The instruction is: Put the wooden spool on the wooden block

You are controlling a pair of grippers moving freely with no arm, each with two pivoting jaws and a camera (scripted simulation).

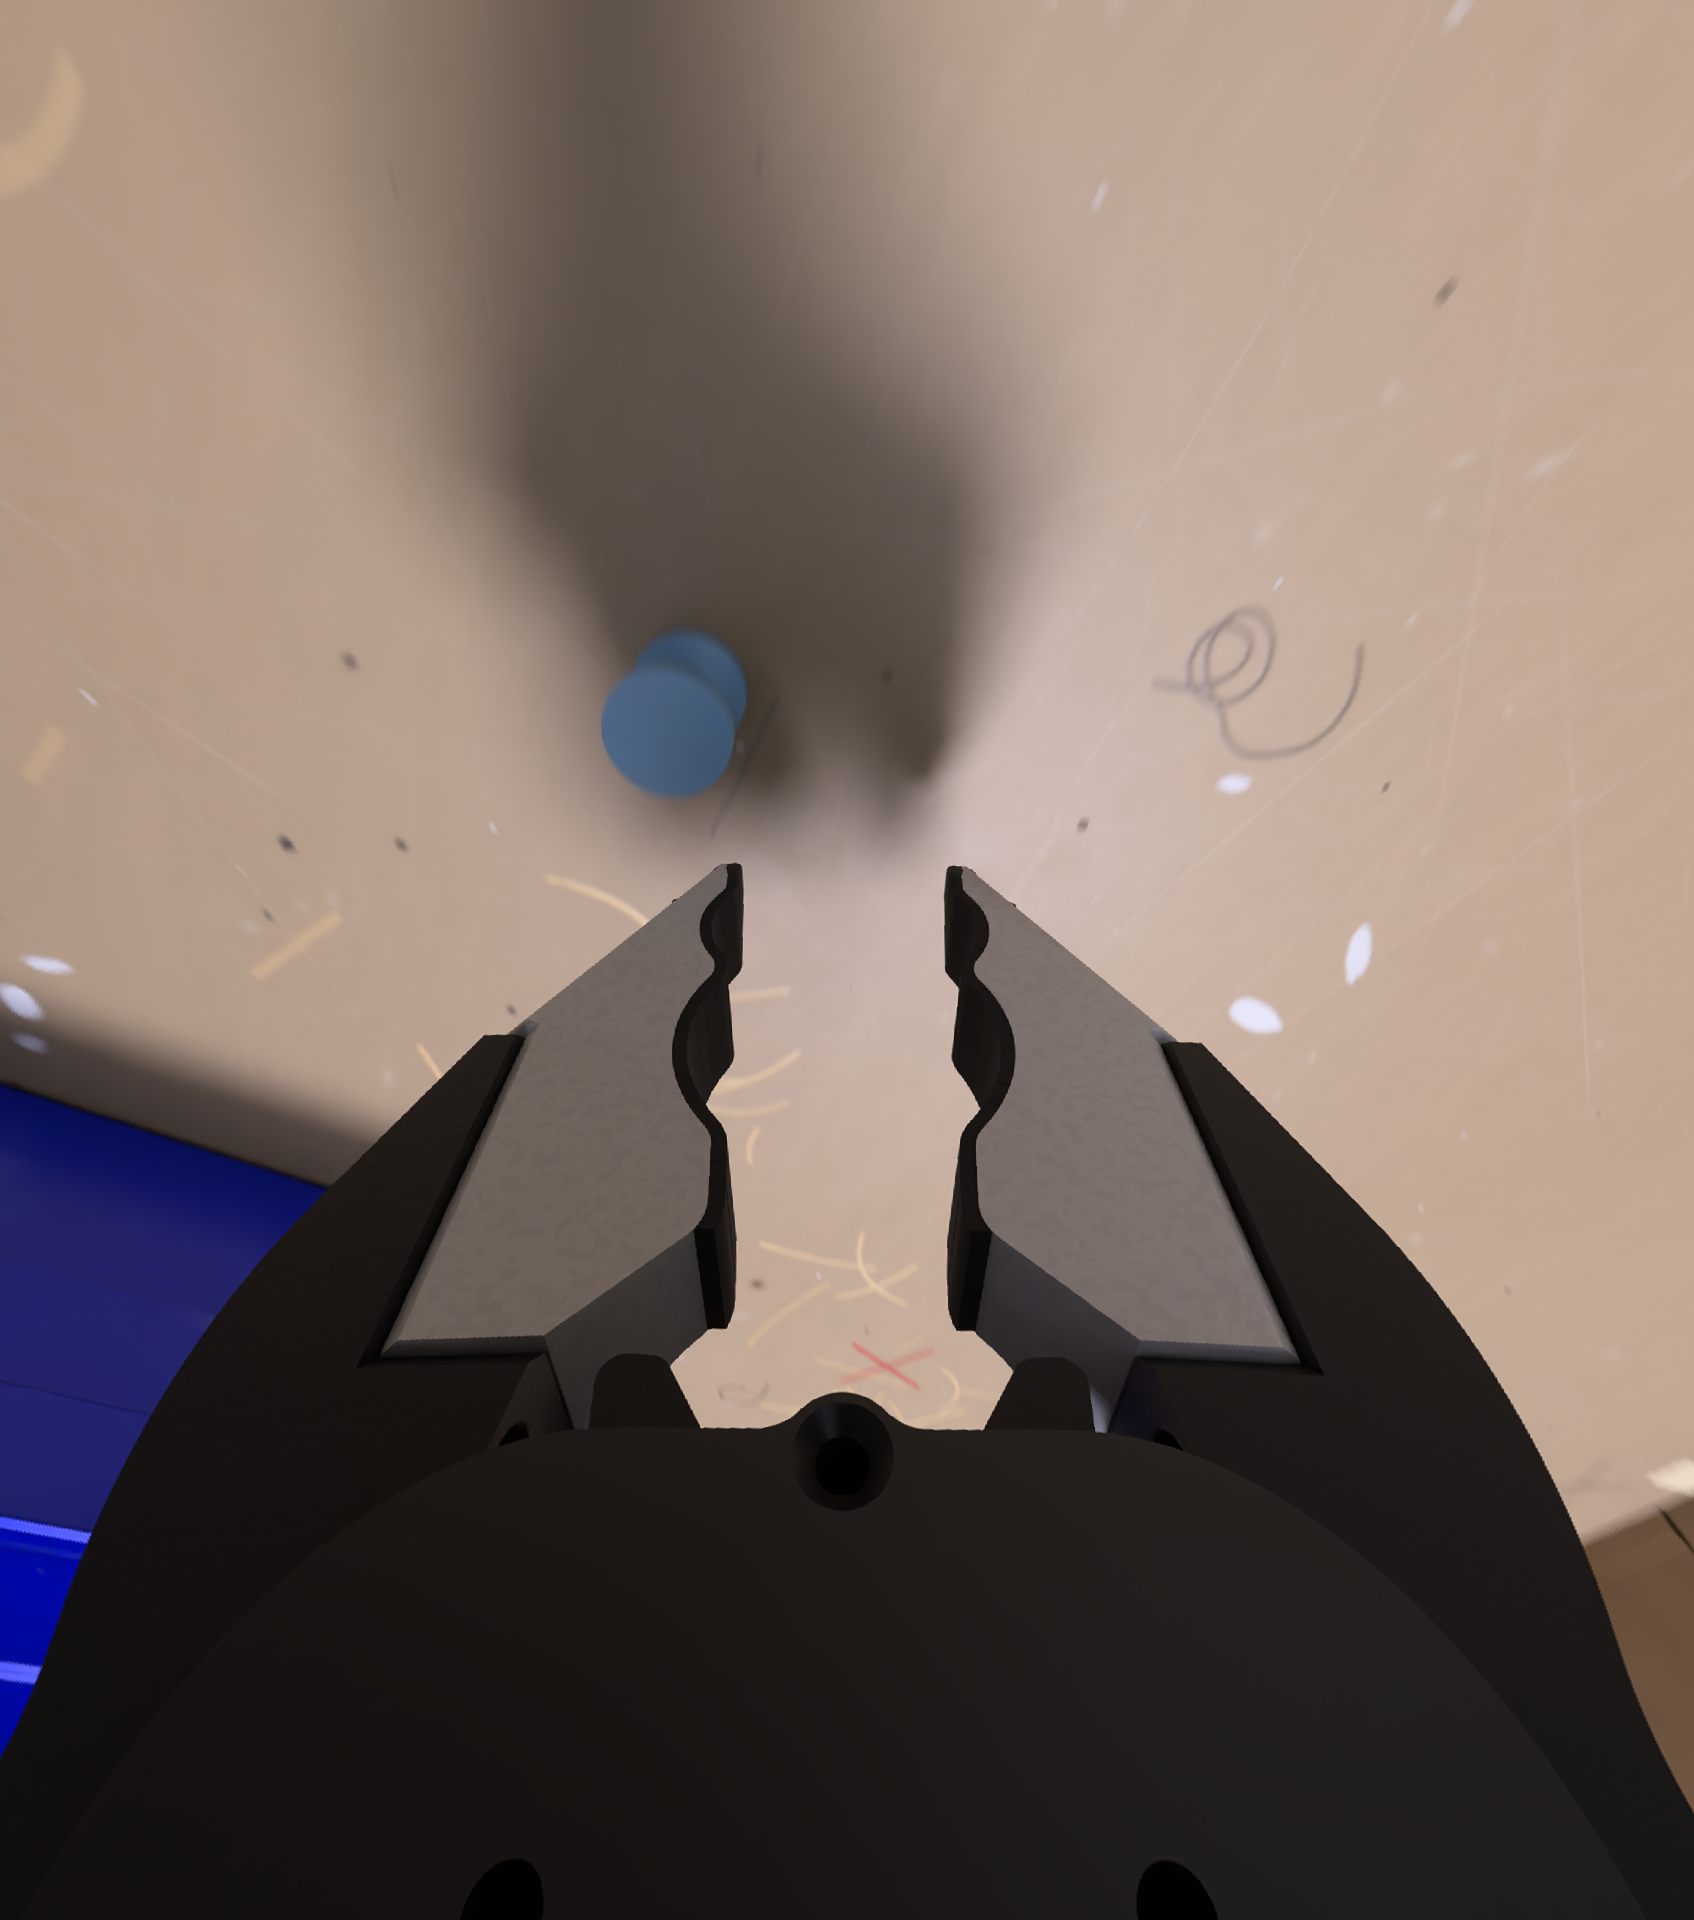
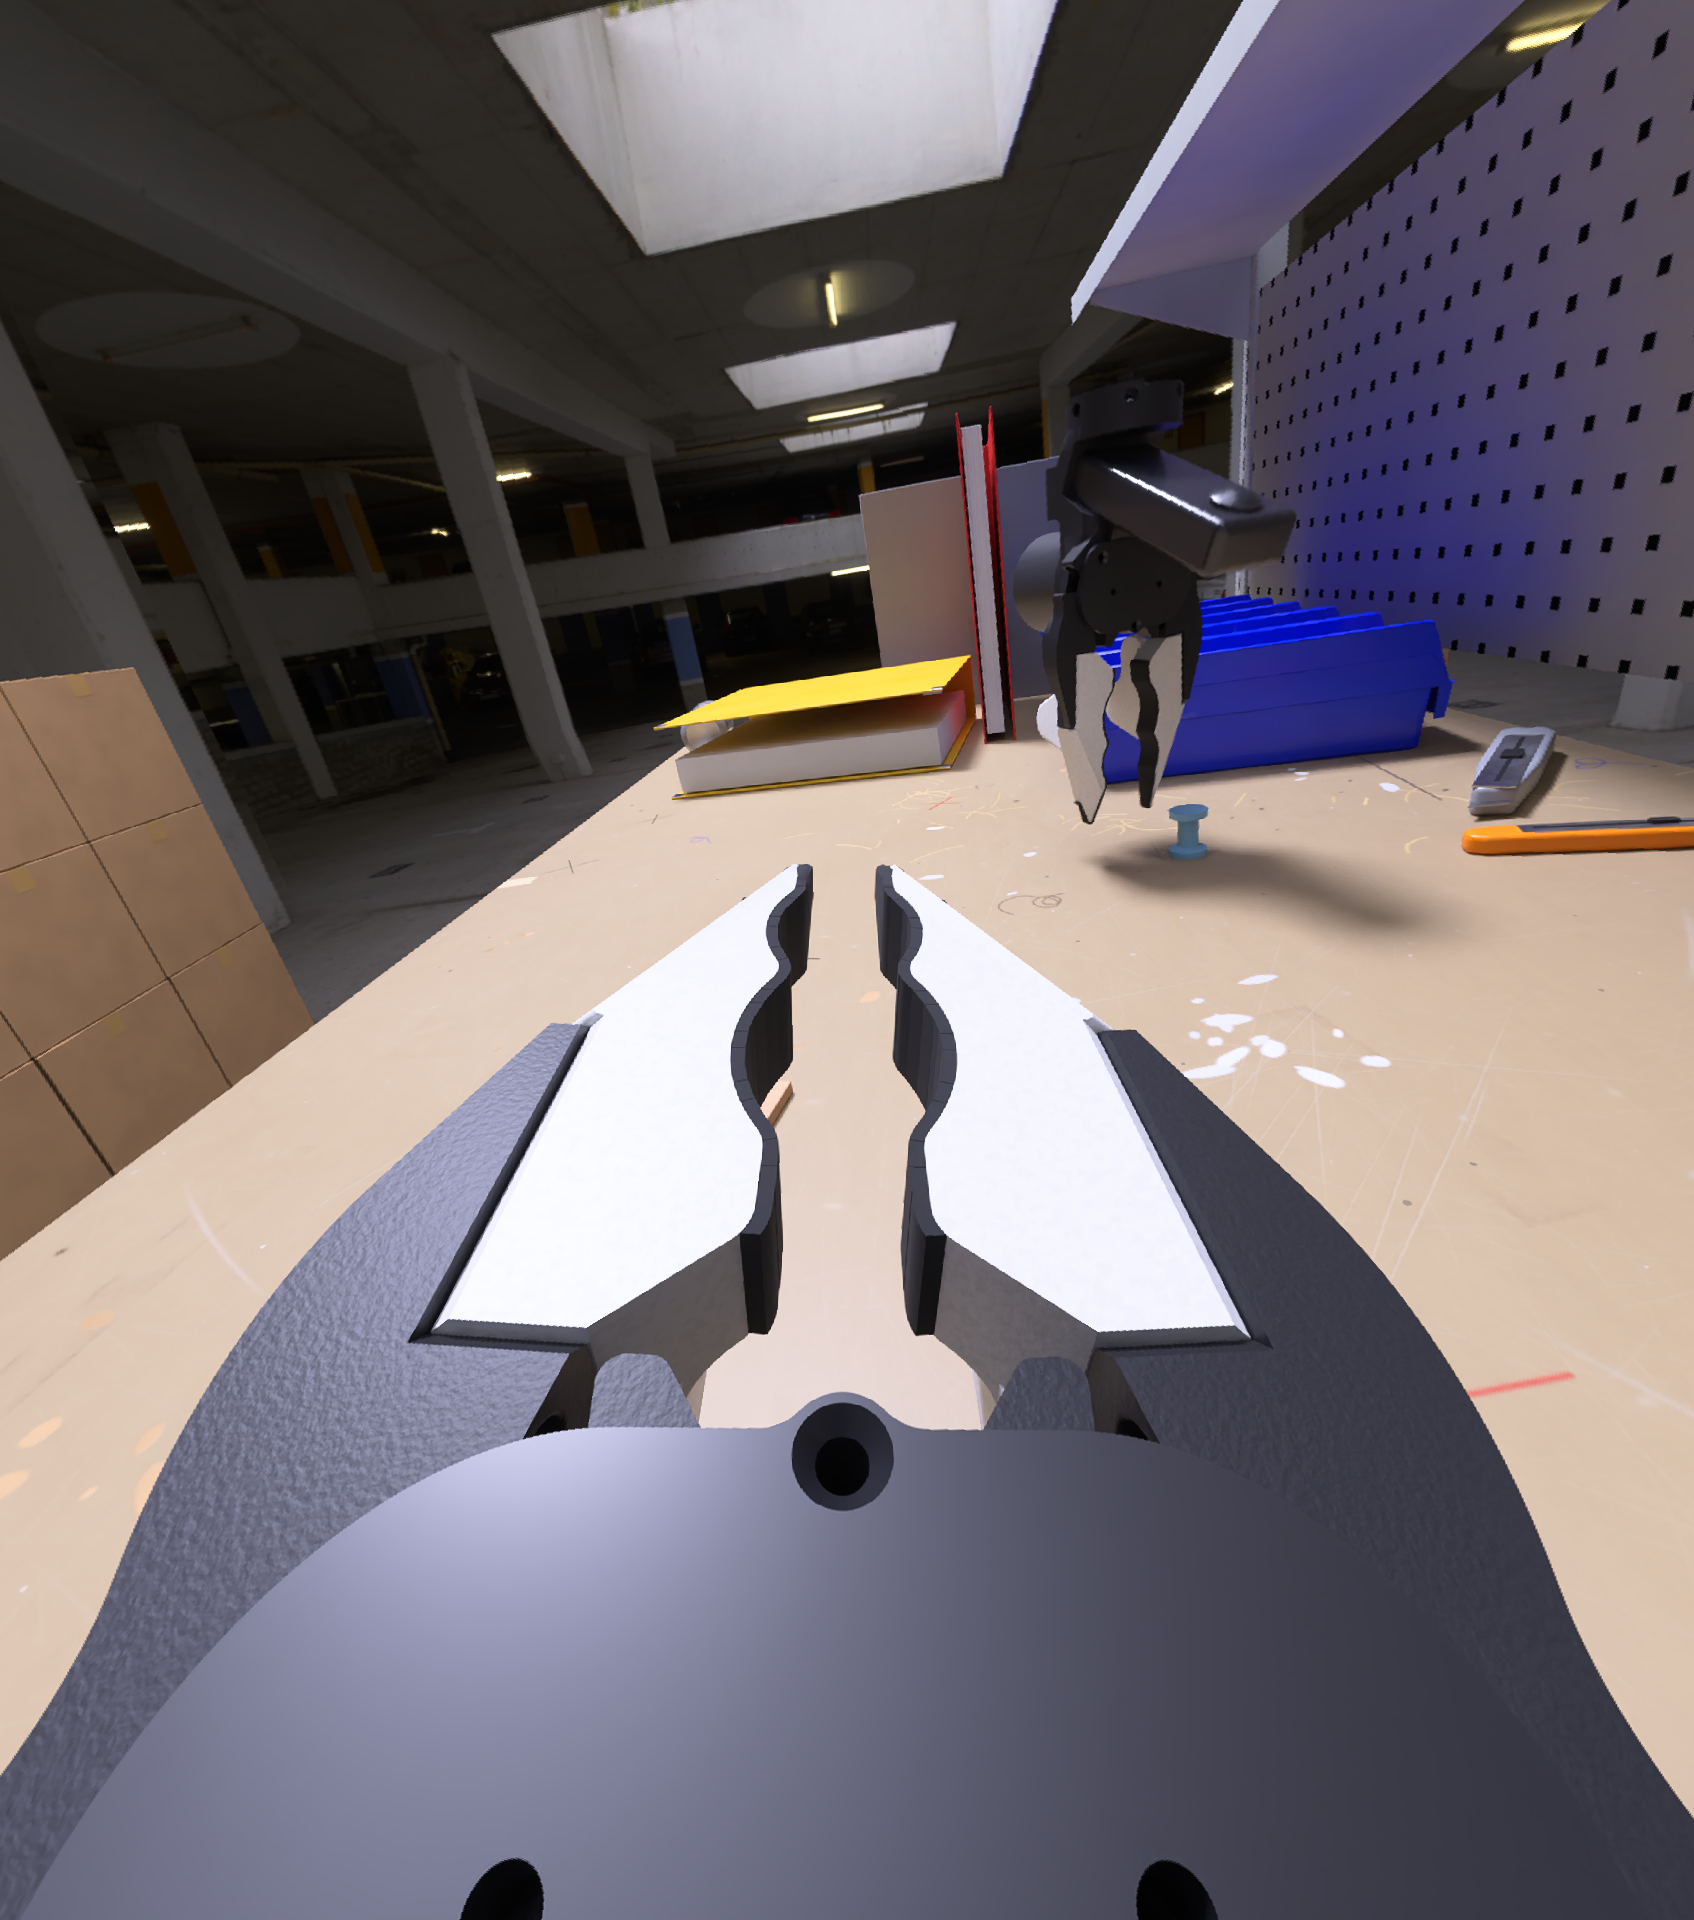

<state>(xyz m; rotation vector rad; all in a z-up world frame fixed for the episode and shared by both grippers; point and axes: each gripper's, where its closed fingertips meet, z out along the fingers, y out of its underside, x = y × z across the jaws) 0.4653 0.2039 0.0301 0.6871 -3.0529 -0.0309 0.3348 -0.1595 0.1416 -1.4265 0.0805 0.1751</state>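
The spool (image 1: 674, 717) is blue and stands upright on the tan table (image 1: 1342, 520). My left gripper (image 1: 843, 878) points down above it, open and empty, with the spool ahead and left of its fingertips. In the right wrist view the left gripper (image 2: 1118, 802) hovers just above and left of the spool (image 2: 1188, 831). My right gripper (image 2: 843, 878) is low over the table, its jaws narrowly apart and empty. A small tan wooden piece (image 2: 778, 1103) shows between its fingers, mostly hidden.
A blue bin (image 2: 1269, 686) stands behind the spool, in front of a pegboard (image 2: 1549, 416). A yellow binder (image 2: 822, 717) and upright red book (image 2: 978, 582) are at the back. An orange knife (image 2: 1632, 834) and grey tool (image 2: 1508, 769) lie right. Cardboard boxes (image 2: 43, 935) stand past the left edge.
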